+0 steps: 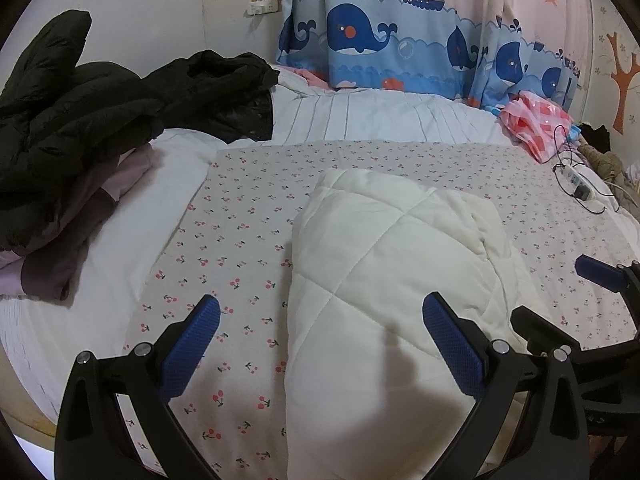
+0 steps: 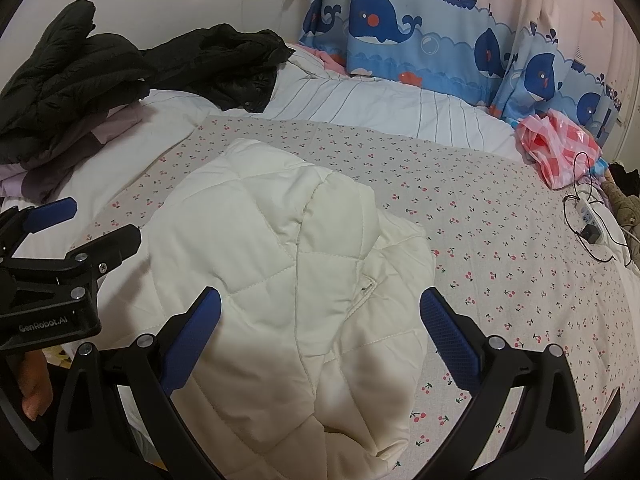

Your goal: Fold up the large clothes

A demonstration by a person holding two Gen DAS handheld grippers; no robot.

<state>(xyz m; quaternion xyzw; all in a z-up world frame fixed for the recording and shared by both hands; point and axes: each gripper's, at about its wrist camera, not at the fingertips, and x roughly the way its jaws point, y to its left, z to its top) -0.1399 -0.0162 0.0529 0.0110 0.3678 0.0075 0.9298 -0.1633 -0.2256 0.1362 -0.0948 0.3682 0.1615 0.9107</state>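
A white quilted jacket [image 1: 380, 280] [image 2: 288, 280] lies folded into a compact bundle on the cherry-print sheet [image 1: 248, 208] [image 2: 500, 240]. My left gripper [image 1: 320, 344] hovers open over the jacket's near left edge, its fingers wide apart with nothing between them. My right gripper [image 2: 320, 340] is open too, above the jacket's near end, holding nothing. In the left wrist view the right gripper [image 1: 560, 292] shows at the right edge. In the right wrist view the left gripper [image 2: 68, 224] shows at the left edge.
Black puffer jackets [image 1: 80, 120] [image 2: 80, 76] and a mauve garment [image 1: 80, 240] are piled at the far left. A pink checked bag [image 1: 536, 124] [image 2: 560, 148], a power strip [image 1: 576, 184] [image 2: 590, 216] with cables and a whale-print curtain [image 1: 380, 40] [image 2: 400, 32] stand far right and behind.
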